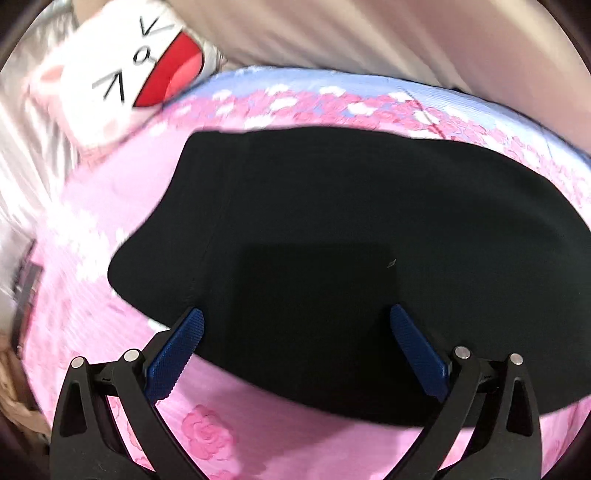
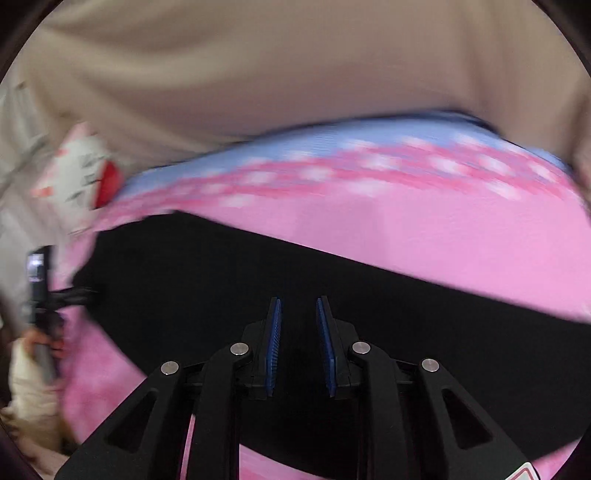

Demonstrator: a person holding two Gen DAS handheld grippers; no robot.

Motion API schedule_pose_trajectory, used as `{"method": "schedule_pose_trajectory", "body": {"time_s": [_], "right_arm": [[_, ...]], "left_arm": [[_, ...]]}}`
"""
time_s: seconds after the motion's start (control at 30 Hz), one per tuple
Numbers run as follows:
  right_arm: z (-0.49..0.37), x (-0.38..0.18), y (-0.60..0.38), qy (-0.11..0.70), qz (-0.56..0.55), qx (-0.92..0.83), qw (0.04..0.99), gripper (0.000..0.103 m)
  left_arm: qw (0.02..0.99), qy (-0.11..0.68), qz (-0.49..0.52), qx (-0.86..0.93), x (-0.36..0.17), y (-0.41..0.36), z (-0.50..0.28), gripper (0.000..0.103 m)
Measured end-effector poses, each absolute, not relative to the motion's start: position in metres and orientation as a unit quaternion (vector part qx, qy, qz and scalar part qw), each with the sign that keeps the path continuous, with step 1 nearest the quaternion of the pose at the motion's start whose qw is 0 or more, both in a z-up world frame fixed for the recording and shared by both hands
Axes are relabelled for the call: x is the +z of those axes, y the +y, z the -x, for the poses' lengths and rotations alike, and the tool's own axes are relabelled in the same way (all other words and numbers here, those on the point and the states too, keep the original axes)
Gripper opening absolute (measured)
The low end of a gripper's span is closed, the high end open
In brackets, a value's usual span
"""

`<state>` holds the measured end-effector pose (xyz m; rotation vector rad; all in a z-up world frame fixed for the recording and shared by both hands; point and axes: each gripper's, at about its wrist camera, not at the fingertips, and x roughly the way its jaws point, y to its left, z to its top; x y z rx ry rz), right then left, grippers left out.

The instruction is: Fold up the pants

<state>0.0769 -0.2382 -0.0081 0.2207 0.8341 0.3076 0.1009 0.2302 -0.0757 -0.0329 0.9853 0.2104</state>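
Observation:
Black pants [image 1: 332,229] lie flat on a pink flowered bed sheet [image 1: 110,206]. In the left wrist view my left gripper [image 1: 295,317] is wide open and empty, its blue pads over the near edge of the pants. In the right wrist view the pants [image 2: 221,280] run as a dark band across the sheet [image 2: 443,236]. My right gripper [image 2: 298,317] hovers over the pants with its blue pads a narrow gap apart and nothing visible between them. The left gripper [image 2: 74,291] shows at the far left, at the pants' end.
A white cat-face pillow [image 1: 125,70] with a red mouth lies at the sheet's far left corner; it also shows in the right wrist view [image 2: 81,173]. Beige curtain [image 1: 369,33] hangs behind the bed. A hand with a cream sleeve [image 2: 33,373] is at the left.

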Motion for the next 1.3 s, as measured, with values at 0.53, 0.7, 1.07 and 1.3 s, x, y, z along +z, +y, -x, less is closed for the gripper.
{"method": "schedule_pose_trajectory", "body": {"time_s": [0.53, 0.7, 1.07, 1.3], "right_arm": [[-0.304, -0.049, -0.043, 0.548, -0.108, 0.264, 0.787, 0.030], [-0.280, -0.036, -0.022, 0.517, -0.032, 0.290, 0.804, 0.010], [-0.327, -0.045, -0.051, 0.470, -0.070, 0.207, 0.856, 0.006], [-0.244, -0.017, -0.029, 0.428, -0.026, 0.286, 0.857, 0.008]], "left_arm": [[0.888, 0.459, 0.024, 0.030, -0.085, 0.243, -0.064, 0.098], [0.889, 0.454, 0.054, 0.007, -0.069, 0.247, -0.069, 0.098], [0.886, 0.457, 0.056, 0.052, -0.081, 0.263, -0.085, 0.098], [0.885, 0.458, 0.057, 0.070, -0.084, 0.266, -0.077, 0.098]]}}
